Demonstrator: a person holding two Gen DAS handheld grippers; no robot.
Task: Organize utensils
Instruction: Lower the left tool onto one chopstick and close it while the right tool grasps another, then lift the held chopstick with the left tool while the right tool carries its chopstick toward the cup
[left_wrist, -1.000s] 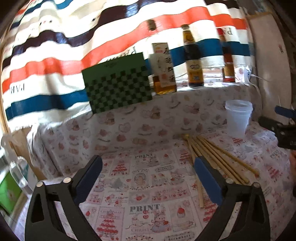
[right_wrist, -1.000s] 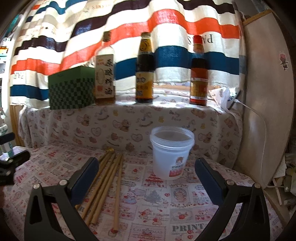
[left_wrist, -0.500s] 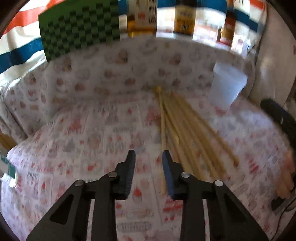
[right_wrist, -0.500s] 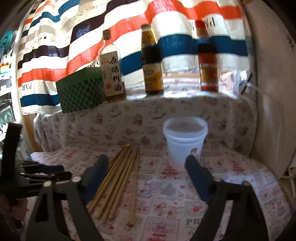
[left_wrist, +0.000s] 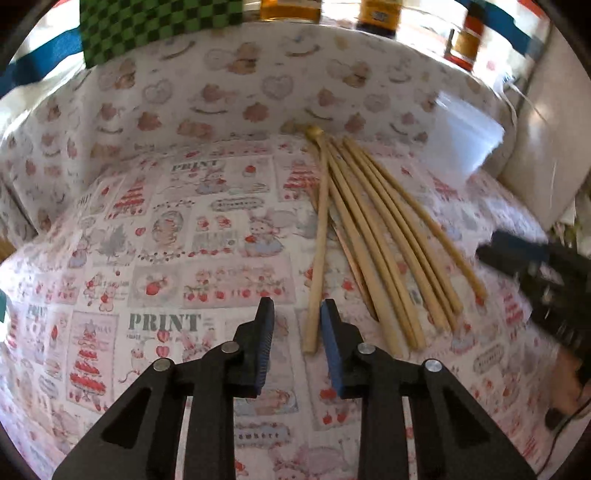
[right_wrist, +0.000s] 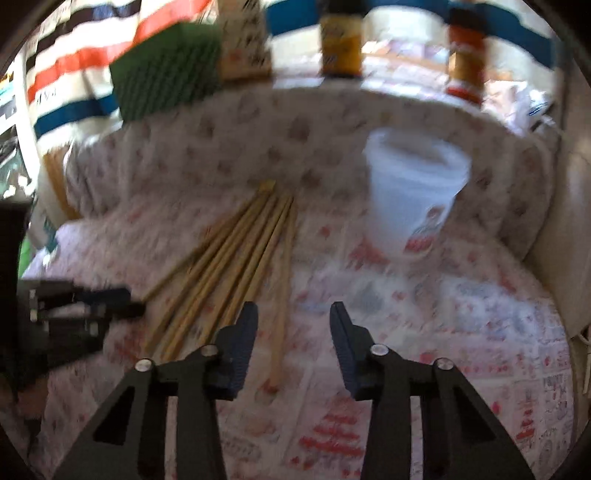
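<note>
A table is being covered by a patterned cloth (left_wrist: 207, 236), on which the word "PRINT" is being shown more than once. A translucent tub (right_wrist: 415, 199) is being stood at two o'clock in the right wrist view; its label cannot be read. A fan of wooden chopsticks (left_wrist: 373, 240) is being laid at centre, well apart from the tub. The left gripper (left_wrist: 297, 328) is being held narrowly parted at six o'clock, the leftmost stick's near end between its jaws, contact unclear. The right gripper (right_wrist: 293, 325) is being held moderately parted, with one stick's end lying between its jaws.
</note>
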